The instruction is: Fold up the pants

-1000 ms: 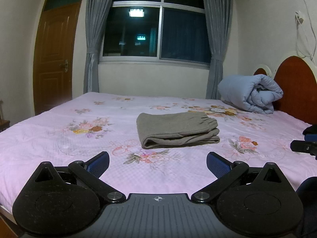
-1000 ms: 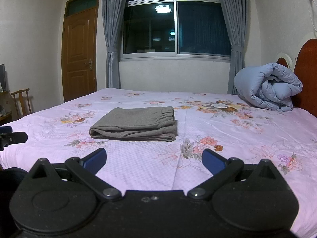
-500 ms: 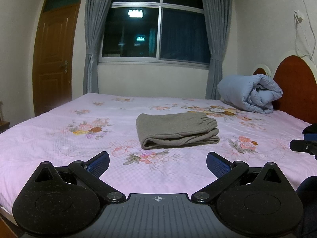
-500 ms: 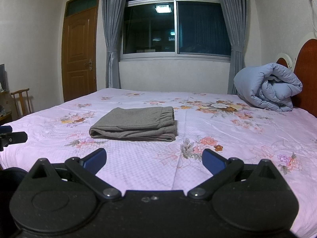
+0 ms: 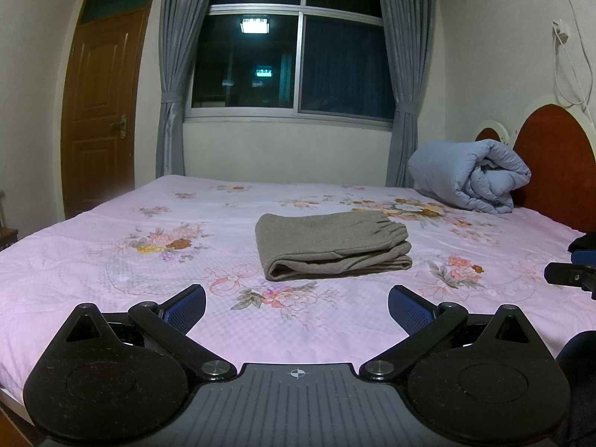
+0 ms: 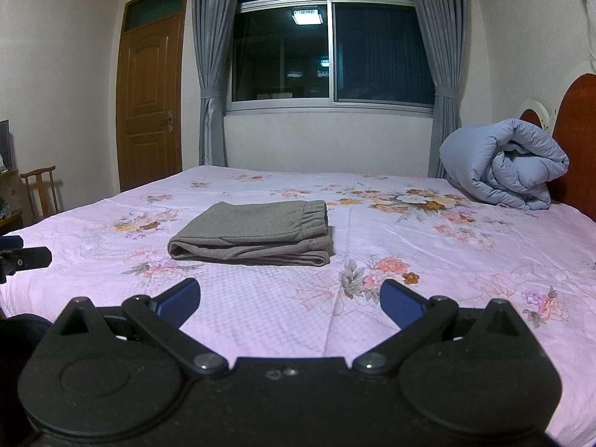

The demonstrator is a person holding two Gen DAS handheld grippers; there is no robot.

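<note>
Two hand-held grippers, both idle. Left hand-held gripper (image 5: 297, 307): jaws spread wide, nothing between the blue pads (image 5: 185, 307). Right hand-held gripper (image 6: 289, 303): same, jaws apart and empty. Both low over the near edge of the bed (image 5: 111, 260), pointed across it.

Grey pants (image 5: 331, 244) straight ahead of the left hand-held gripper, well clear of its tips; ahead and a little left of the right one (image 6: 257, 232). Already a compact stacked rectangle, layers visible along the near edge, elastic waistband on the right-hand end. Flat on the pink floral sheet, nothing touching.

Rolled blue quilt (image 6: 503, 165) far ahead to the right, against the headboard; out of the way.

Judged stage: folding looks complete, grippers backed off. Next move, if any: little beyond squaring the loose lower layer at the right end, or simply ending. Any further fold would call for both grippers closing on the near corners together.
</note>
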